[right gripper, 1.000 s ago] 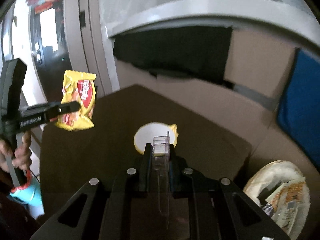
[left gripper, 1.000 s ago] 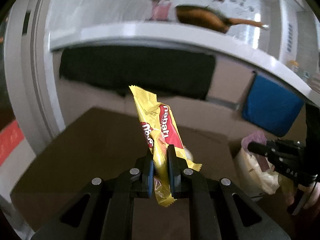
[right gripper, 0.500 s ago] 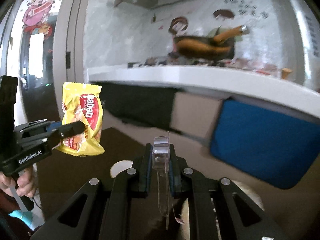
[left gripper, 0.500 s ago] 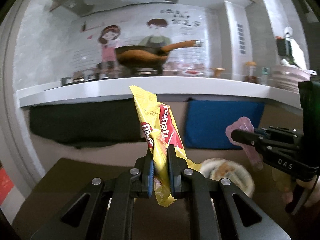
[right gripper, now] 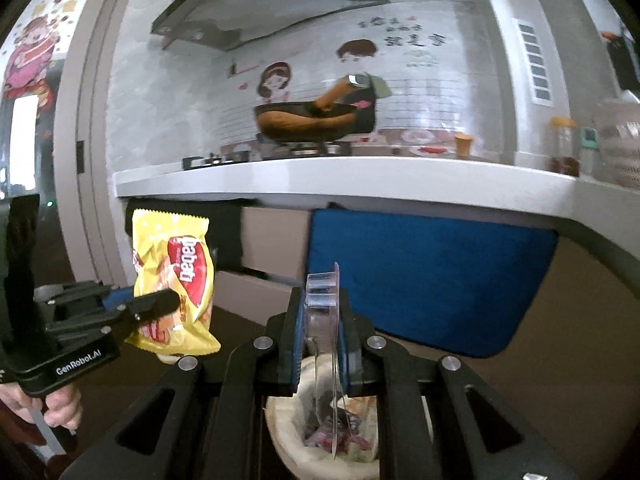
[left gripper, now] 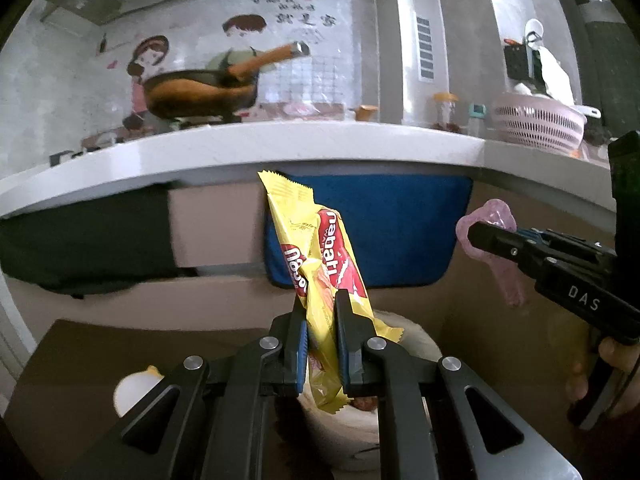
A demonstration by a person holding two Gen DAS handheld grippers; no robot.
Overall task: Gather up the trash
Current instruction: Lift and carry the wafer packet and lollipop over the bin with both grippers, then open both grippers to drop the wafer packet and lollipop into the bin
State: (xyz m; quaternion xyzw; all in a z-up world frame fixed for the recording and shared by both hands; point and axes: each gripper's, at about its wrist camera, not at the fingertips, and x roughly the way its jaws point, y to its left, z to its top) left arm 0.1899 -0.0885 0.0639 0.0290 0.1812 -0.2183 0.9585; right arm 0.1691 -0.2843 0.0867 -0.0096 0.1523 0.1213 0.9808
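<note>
Left tongs [left gripper: 322, 336] pinching yellow wrapper [left gripper: 320, 256], right tongs [right gripper: 322, 336] pinching clear packet [right gripper: 323, 300]: we centre both over the bin [right gripper: 288, 440] before releasing.

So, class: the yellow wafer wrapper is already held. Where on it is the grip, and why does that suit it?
The left gripper pinches the yellow wafer wrapper low down across its flat faces, one pad on each side. The wrapper is thin and crumpled, so it flattens between the pads and stands upright above them.

trash bin [right gripper: 288, 432] mostly hidden behind right claw [right gripper: 322, 344], wall lettering [left gripper: 304, 10] unreadable
</note>
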